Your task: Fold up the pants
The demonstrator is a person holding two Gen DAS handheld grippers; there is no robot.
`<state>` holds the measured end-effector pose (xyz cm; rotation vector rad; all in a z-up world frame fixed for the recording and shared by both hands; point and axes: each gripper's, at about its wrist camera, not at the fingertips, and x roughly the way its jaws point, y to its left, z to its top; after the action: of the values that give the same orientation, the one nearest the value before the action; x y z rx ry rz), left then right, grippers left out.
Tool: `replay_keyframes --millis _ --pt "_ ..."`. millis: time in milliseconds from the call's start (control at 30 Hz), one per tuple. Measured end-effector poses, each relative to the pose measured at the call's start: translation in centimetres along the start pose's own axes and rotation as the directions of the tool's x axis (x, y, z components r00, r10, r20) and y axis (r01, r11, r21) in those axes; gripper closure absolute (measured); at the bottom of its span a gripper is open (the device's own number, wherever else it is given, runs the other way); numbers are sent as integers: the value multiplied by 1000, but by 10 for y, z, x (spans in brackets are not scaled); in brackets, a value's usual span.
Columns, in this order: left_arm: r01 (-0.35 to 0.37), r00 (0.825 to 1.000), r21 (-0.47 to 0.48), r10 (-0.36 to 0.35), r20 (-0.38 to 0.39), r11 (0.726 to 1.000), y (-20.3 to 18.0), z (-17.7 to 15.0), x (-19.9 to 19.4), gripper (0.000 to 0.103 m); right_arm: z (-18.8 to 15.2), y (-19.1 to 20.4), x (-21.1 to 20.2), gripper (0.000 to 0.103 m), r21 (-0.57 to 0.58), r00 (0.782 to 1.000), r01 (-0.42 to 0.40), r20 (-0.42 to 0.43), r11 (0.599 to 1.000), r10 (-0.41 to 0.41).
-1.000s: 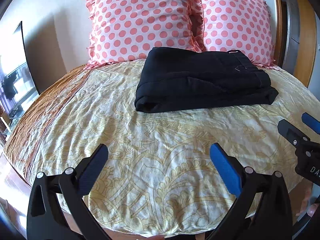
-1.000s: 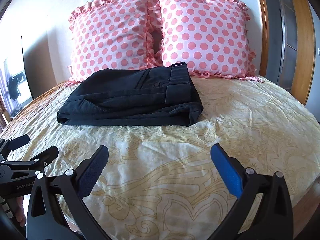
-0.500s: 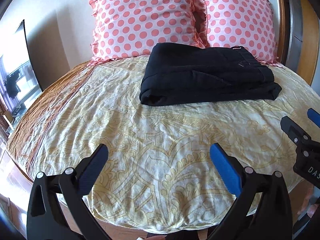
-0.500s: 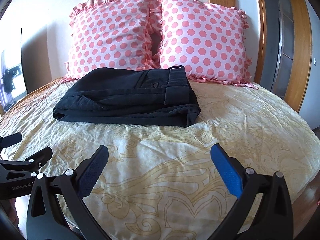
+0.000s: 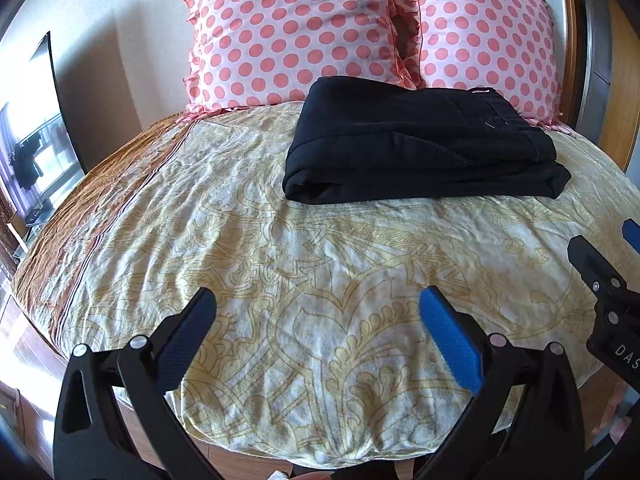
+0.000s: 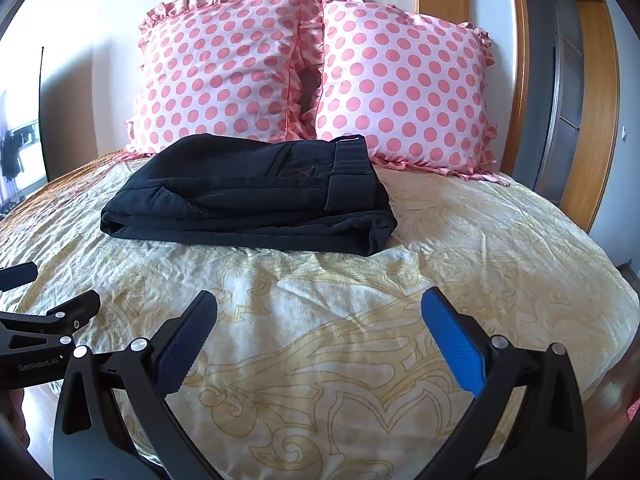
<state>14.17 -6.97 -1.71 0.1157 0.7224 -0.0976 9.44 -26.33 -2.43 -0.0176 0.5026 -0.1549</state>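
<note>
Right now I have both claws hanging over the near end of the bed, and neither touches anything. My left claw is spread wide, its blue pads well apart with only the yellow patterned bedspread showing between them. My right claw is spread just as wide and is also empty. In the left wrist view I see the right claw at the right edge; in the right wrist view the left claw pokes in from the left edge, so the two sit side by side.

The pants are black and lie folded into a flat, layered rectangle on the far part of the bed, well apart from both claws. Their far edge lies against the two pink polka-dot pillows that lean upright at the wall. From the right wrist view the waistband is on the right end and the rounded fold on the left. A brown band runs along the left side of the bedspread.
</note>
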Motion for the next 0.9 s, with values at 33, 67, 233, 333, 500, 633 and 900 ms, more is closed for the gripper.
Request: replay_keyframes --millis 33,67,233,333,500,633,900 --pt "1 1000 1 -1 -1 1000 0 0 1 2 0 0 0 1 0 1000 0 1 1000 0" --pt "2 1000 2 -2 -1 1000 0 0 1 2 0 0 0 1 -2 1000 0 1 1000 0" --pt "3 1000 7 -3 -5 1000 -2 0 2 2 0 -1 2 1 -2 1000 -2 -2 1000 2" --pt "7 1000 8 -7 -7 1000 -2 0 2 2 -1 -2 2 1 -1 1000 -3 -5 1000 3" --pt "15 1000 6 -15 -12 1000 -1 0 4 2 -1 -2 3 1 -3 1000 -2 -4 1000 2" --pt "16 1000 7 -16 -12 1000 -2 1 4 2 -1 -2 3 1 -1 1000 -3 -5 1000 3" --pt "31 999 0 -31 -18 1000 0 1 5 2 -4 -2 6 1 -8 1000 -5 -11 1000 5"
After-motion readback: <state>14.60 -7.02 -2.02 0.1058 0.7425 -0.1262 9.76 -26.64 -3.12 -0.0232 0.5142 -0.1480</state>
